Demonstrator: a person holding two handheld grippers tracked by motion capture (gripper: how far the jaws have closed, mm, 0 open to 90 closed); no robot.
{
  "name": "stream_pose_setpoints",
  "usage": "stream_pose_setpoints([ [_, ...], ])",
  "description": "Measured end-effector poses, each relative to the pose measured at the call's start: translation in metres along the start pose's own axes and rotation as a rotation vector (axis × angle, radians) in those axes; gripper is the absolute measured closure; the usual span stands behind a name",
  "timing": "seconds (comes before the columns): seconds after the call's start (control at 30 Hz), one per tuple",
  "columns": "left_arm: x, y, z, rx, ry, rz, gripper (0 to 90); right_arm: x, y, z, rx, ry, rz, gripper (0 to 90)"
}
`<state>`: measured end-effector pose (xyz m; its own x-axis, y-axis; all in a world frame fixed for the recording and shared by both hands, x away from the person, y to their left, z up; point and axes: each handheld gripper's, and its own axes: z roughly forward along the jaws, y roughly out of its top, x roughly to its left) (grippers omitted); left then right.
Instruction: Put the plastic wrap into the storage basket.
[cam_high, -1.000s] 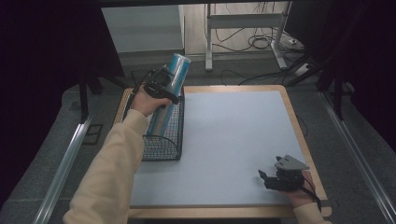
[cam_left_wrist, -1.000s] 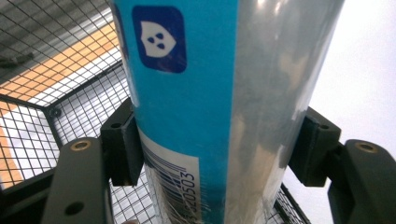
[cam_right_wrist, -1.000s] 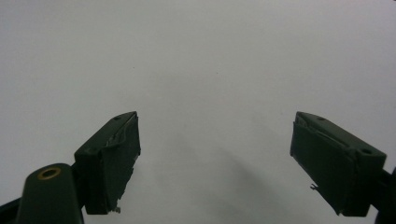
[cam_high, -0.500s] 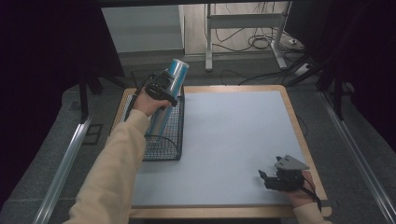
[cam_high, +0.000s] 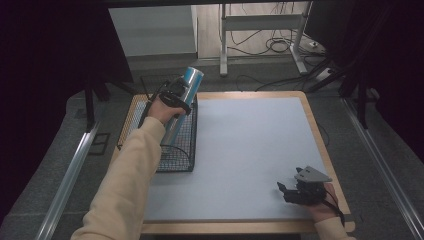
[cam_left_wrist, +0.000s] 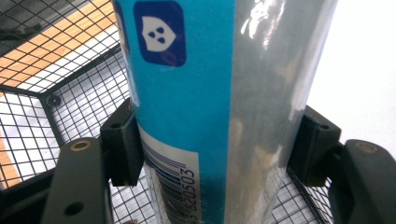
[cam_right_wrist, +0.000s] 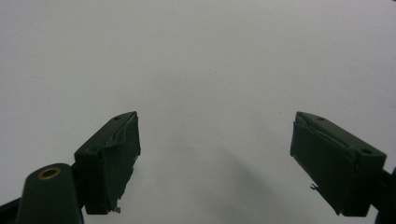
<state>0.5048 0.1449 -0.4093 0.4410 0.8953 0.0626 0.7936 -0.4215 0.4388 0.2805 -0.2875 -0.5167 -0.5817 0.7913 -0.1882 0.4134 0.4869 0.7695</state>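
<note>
At the near right corner of the wooden-rimmed table (cam_high: 320, 145), the person's right gripper (cam_high: 286, 192) rests on the pale grey surface, jaws spread wide with nothing between them. In the right gripper view the two black pads (cam_right_wrist: 112, 158) stand well apart over bare tabletop.

Farther off, at the table's left edge, stands a black wire basket (cam_high: 175, 155). The left gripper (cam_high: 176, 98) is clamped on a tall blue and silver cylinder (cam_high: 184, 95), which leans with its upper end away from the person and its lower part inside the basket. In the left gripper view the pads press both sides of the cylinder (cam_left_wrist: 224, 102), just above a barcode, with basket mesh (cam_left_wrist: 70, 93) behind.

Compared with a second ago, the cylinder sits lower in the basket; the right gripper has not moved.
</note>
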Motion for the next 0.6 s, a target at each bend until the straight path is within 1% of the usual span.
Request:
stream_pose_setpoints([
  [0.17,0.002,0.004,0.009,0.02,0.012,0.001,32.1,-0.001,-0.001,0.0,-0.002,-0.001,0.003,16.0],
  [0.27,0.004,0.007,0.013,0.032,0.009,-0.005,32.1,-0.001,0.0,0.0,-0.001,-0.001,0.001,16.0],
  [0.33,0.006,0.009,0.017,0.043,0.017,-0.007,32.0,-0.001,-0.001,0.0,-0.002,-0.002,0.002,16.0],
  [0.37,0.006,0.01,0.018,0.055,0.022,0.001,32.0,-0.001,-0.001,0.0,-0.001,-0.002,0.002,16.0],
  [0.5,0.008,0.012,0.027,0.084,0.044,0.003,32.0,-0.001,-0.001,0.0,0.0,-0.002,0.002,16.0],
  [0.57,0.008,0.012,0.03,0.083,0.048,-0.001,32.0,-0.001,-0.001,0.0,-0.002,-0.003,0.002,16.0],
  [0.6,0.009,0.012,0.032,0.092,0.05,0.002,32.0,-0.001,-0.001,0.0,-0.001,-0.002,0.001,16.0],
])
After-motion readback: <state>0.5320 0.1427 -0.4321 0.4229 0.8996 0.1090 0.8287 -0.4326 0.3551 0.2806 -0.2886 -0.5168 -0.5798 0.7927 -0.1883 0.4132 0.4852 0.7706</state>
